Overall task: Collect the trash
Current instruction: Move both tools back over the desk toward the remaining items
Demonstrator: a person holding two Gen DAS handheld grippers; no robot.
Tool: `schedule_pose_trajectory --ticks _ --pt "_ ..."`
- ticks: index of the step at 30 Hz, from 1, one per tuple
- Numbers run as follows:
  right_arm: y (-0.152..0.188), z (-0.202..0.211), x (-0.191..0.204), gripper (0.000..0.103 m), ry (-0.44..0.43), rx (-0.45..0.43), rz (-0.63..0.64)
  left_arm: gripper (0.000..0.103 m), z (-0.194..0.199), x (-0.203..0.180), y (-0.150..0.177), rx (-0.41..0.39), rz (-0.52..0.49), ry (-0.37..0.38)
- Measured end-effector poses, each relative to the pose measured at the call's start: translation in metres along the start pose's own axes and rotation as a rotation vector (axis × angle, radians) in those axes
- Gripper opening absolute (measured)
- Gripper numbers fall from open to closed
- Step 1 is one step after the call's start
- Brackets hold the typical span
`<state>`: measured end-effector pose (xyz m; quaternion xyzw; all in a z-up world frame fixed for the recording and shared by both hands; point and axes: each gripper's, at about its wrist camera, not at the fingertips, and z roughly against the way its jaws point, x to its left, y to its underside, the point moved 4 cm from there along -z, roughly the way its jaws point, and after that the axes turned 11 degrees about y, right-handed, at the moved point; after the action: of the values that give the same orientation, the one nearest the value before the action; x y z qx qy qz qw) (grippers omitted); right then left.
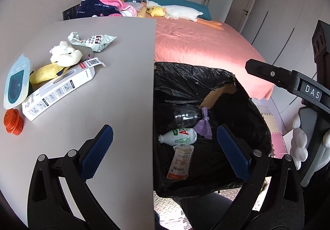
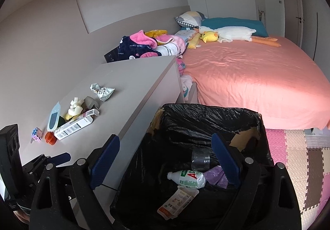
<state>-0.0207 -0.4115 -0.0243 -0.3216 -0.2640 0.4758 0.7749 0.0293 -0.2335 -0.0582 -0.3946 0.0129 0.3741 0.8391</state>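
Both claws, left (image 1: 163, 153) and right (image 2: 165, 159), gape empty over bin (image 1: 206, 77). Next: white box (image 1: 59, 89) on table (image 1: 123, 65), light, stiff; I pinch its long sides.

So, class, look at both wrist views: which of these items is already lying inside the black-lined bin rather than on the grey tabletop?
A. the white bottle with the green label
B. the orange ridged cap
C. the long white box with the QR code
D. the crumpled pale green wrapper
A: the white bottle lies in the black-lined bin, beside a purple bag, while the other three things sit on the grey tabletop.
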Motion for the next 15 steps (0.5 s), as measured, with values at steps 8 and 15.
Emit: schedule_pose_trajectory --ticks 8,15 --pt "0.000 -0.012 0.030 0.090 -0.038 0.021 0.039 0.097 0.013 0.026 0.005 -0.012 0.044 -0.040" --pt "-0.002 -0.028 0.055 0.090 -0.065 0.041 0.072 0.097 0.027 0.054 0.007 -0.033 0.092 -0.084"
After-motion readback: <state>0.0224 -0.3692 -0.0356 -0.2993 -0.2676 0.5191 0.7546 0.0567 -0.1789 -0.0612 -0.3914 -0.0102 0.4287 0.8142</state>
